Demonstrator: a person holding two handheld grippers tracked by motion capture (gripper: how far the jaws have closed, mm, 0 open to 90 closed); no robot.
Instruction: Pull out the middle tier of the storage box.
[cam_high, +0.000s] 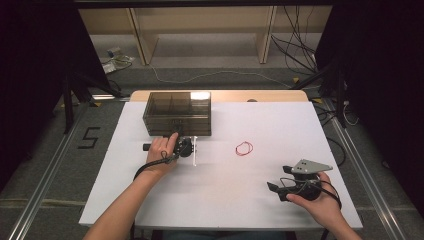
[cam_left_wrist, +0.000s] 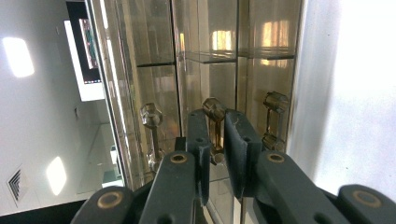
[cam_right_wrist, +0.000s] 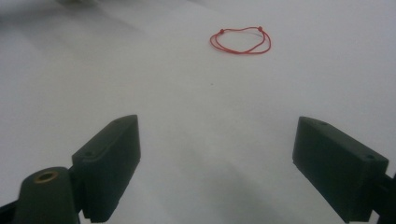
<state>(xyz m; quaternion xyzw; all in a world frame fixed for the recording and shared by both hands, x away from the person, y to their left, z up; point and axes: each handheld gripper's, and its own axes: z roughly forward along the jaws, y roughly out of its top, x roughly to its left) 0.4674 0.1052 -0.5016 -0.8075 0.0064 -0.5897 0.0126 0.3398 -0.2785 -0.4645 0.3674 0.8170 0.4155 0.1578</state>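
clear faceted drawer handle (cam_left_wrist: 215, 122) between matte black tongs (cam_left_wrist: 219, 140)

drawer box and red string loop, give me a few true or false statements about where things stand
1. The left gripper is shut on the middle drawer handle. True.
2. The red string loop lies inside the drawer box. False: it lies on the white table, right of the box.
3. The right gripper is open, holding nothing. True.
4. The right gripper grips the loop. False: the loop lies well ahead of it.
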